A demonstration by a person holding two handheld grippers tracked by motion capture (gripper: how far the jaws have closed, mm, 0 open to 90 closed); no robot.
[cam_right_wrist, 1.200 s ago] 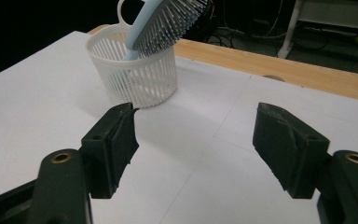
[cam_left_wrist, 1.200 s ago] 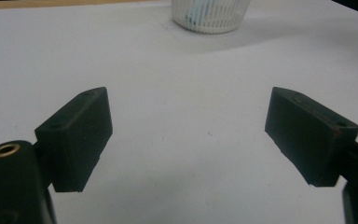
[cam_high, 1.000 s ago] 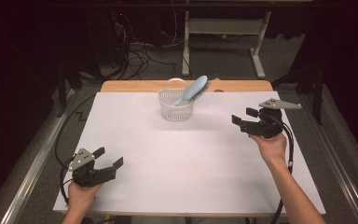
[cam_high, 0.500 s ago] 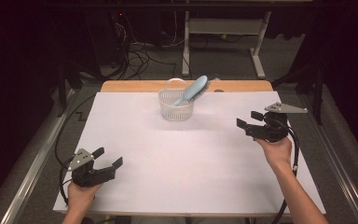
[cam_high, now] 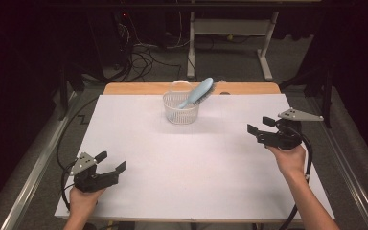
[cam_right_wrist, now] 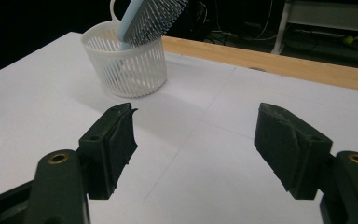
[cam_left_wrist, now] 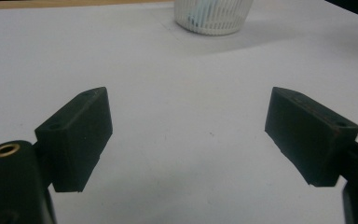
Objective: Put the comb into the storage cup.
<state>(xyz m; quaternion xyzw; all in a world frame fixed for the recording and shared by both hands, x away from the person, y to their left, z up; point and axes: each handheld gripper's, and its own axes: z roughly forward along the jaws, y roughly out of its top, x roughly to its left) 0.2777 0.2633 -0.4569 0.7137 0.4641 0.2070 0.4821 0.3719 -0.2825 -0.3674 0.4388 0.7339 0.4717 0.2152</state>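
The big white bench (cam_high: 196,177) is bare between the two hands, so there is lots of room to slide across it. One thing stands in the way: a small white plastic basket (cam_high: 180,109) near the far edge, in the middle. A light blue hairbrush (cam_high: 197,93) sticks up out of it and leans right, taking up the room just above.

Basket (cam_high: 180,111): white, slatted, round; you will find it upright at the table's far centre.
Hairbrush (cam_high: 197,92): light blue, standing tilted rightward inside basket, bristle head uppermost.
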